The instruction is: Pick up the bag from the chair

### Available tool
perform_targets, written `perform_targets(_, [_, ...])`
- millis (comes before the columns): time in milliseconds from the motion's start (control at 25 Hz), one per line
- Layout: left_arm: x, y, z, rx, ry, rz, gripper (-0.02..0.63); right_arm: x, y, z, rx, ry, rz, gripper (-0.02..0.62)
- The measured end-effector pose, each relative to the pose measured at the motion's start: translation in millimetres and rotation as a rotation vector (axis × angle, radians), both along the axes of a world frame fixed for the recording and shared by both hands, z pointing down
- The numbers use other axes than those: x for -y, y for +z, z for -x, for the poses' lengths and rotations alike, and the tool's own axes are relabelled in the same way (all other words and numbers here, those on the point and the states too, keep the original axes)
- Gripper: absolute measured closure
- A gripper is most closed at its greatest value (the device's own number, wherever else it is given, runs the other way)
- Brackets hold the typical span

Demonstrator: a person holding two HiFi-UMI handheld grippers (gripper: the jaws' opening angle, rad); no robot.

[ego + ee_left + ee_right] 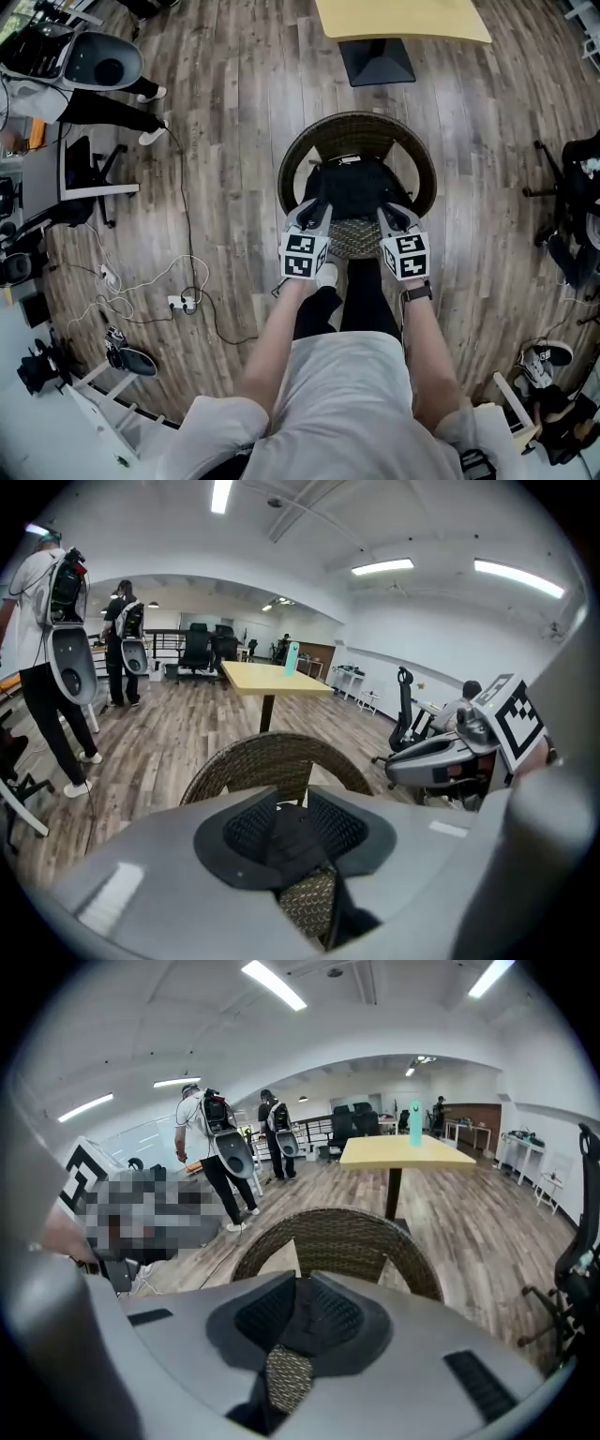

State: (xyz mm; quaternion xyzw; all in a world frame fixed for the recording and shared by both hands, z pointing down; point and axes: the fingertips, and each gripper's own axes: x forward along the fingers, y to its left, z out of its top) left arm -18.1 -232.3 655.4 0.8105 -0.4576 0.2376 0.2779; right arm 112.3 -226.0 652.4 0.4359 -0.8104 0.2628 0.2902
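Note:
A black bag point(356, 187) lies on the seat of a round wicker chair point(356, 120) straight ahead of me. My left gripper point(317, 210) is at the bag's front left edge and my right gripper point(390, 214) at its front right edge. In the left gripper view the left gripper point(292, 832) has black bag fabric point(291, 841) pinched between its pads, with the chair back point(272, 761) behind. The right gripper point(305, 1321) likewise closes on black bag fabric point(307, 1330) in the right gripper view, and woven seat shows below it.
A yellow table point(403, 19) on a black base stands just beyond the chair. Cables and a power strip point(178, 302) lie on the wooden floor at left. Office chairs point(89, 173) stand to the left and right. People point(56, 649) stand further off.

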Motion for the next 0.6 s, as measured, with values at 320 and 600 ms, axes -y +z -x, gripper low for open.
perform_targets(320, [13.1,95.3,4.4,0.028,-0.012,0.149,0.427,18.1,94.8,-14.4,-0.023,0.01,0.131,0.405])
perform_targets(600, [13.5,190.5,4.8,0.059,-0.022,0.304,0.347,33.4,188.9,-39.2,-0.073,0.003,0.242,0.353])
